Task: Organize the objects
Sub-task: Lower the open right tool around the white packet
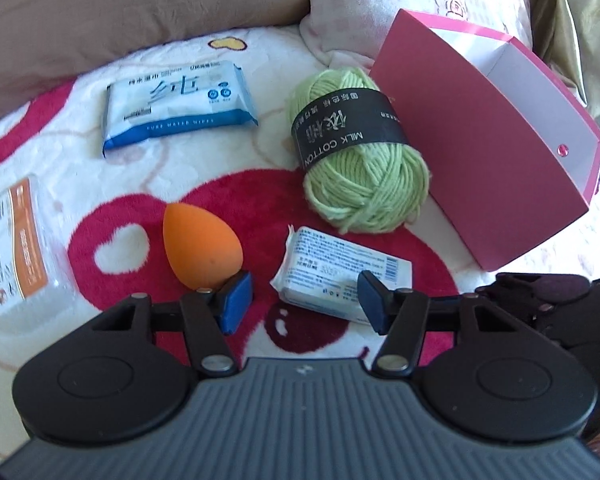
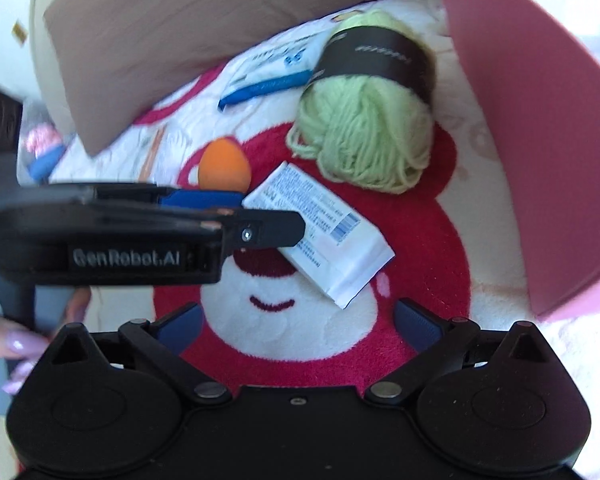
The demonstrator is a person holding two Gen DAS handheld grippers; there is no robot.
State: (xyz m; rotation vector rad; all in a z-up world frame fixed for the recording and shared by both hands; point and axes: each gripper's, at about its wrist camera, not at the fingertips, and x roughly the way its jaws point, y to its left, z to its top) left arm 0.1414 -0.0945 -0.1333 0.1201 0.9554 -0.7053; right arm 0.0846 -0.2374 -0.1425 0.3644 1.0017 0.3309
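A home bedroom, on a bed. Plush white-and-red cartoon bear blanket (image 1: 260,184) underfoot as the working surface; tan pillow (image 1: 140,4) at 11 o'clock, floral pillow (image 1: 400,0) at 12 o'clock, shiny gold curtain (image 1: 580,20) at 2 o'clock. Yarn, wipes, makeup sponge scattered on top.

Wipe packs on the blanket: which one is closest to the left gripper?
The small white pack, back label up, right at the open left gripper, one fingertip overlapping its edge. The blue-edged pack lies far back; the orange-striped one sits off left.
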